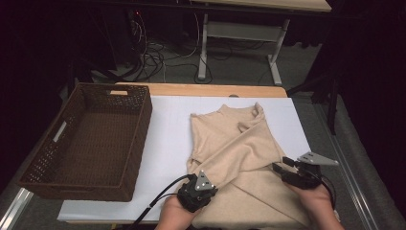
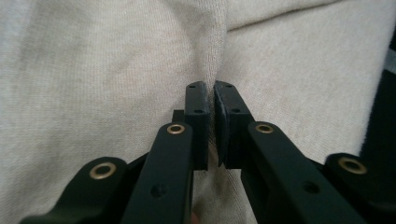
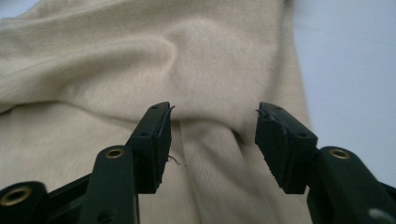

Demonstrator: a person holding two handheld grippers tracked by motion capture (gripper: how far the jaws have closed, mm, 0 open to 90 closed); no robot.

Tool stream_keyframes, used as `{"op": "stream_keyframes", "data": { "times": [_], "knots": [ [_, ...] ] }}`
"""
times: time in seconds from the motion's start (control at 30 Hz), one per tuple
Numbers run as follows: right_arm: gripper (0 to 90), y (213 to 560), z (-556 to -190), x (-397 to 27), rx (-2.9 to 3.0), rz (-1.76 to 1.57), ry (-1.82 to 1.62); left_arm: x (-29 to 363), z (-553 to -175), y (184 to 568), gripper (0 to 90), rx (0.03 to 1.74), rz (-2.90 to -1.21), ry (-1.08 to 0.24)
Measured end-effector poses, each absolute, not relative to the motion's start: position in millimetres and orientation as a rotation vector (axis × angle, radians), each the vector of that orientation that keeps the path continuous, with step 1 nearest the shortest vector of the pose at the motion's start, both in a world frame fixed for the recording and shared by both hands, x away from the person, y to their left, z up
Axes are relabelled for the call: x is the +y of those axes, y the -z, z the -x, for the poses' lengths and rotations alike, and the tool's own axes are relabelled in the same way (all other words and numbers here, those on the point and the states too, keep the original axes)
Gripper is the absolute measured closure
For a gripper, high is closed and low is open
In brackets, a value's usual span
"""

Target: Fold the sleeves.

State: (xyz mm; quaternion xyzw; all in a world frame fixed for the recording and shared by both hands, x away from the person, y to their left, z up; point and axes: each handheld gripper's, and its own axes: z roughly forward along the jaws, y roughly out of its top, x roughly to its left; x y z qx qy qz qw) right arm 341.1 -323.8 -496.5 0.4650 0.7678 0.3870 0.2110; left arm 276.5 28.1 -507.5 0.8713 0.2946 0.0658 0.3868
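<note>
A beige knitted sweater [image 1: 234, 143] lies folded on the white sheet [image 1: 167, 129], right of the middle. My left gripper [image 1: 201, 179] is at the sweater's near left edge; in the left gripper view its jaws [image 2: 214, 93] stand together with a raised fold of the knit [image 2: 140, 70] pinched between the pads. My right gripper [image 1: 282, 165] is at the sweater's right edge. In the right gripper view its jaws [image 3: 212, 116] stand apart, with a ribbed part of the sweater [image 3: 210, 158] lying between them and the pads clear of it.
A brown wicker basket [image 1: 139, 143] with nothing in it stands at the left of the table. The wooden table edge [image 1: 201, 89] runs along the back. Beyond it are cables on the floor [image 1: 153, 57] and another table's white legs [image 1: 203, 48].
</note>
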Motion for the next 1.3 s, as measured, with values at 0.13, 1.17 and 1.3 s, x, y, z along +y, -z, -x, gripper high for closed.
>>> {"op": "stream_keyframes", "data": {
  "times": [0.13,1.17,1.3],
  "knots": [
    [70.9,499.4,-351.4,-319.7,2.137,-1.288,-1.008,32.4,-273.1,502.5,81.0,0.745,-2.197,-0.154],
    [50.9,487.0,-312.6,-347.6,2.139,-1.193,-1.114,14.4,-281.3,516.6,46.4,0.793,-2.209,-0.174],
    [42.7,502.2,-307.1,-321.9,2.267,-1.151,-1.049,15.8,-280.7,517.2,66.5,0.781,-2.201,-0.161]
  ]
}}
